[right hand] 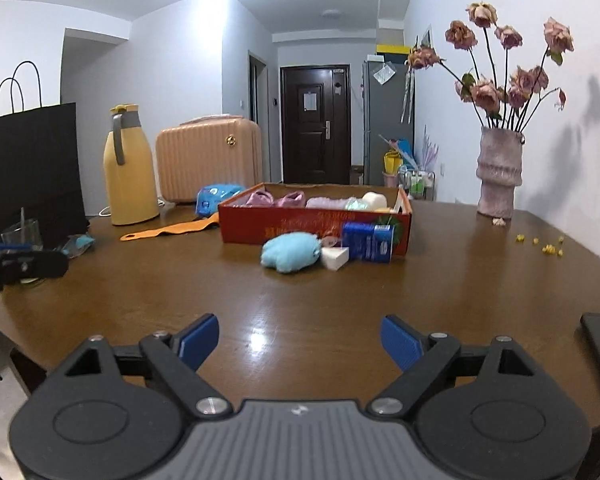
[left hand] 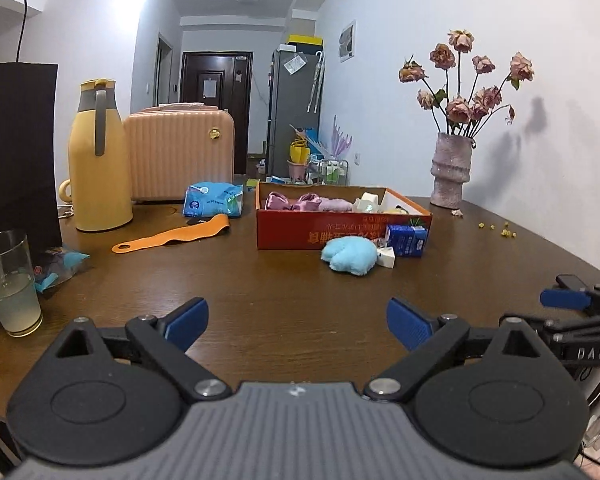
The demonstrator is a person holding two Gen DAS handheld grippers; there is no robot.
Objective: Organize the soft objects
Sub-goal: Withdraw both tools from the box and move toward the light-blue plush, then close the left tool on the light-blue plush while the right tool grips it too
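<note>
1. My left claw [left hand: 298,322] hangs over the near edge of the table [left hand: 260,288], blue pads spread wide with nothing between them.
2. My right claw [right hand: 300,338] is spread too, empty, over the same near edge; its tip shows at the right of the left view.
3. The red box [right hand: 312,229] sits at the far middle of the table, with pink and purple soft things, a white roll and other bits inside.
4. The blue plush [right hand: 290,254] lies on the table just in front of the box, touching a white wedge [right hand: 336,258] on its right.
5. A blue carton [right hand: 367,242] leans against the box front, right of the wedge.
6. An orange strap [left hand: 172,236] lies left of the box.
</note>
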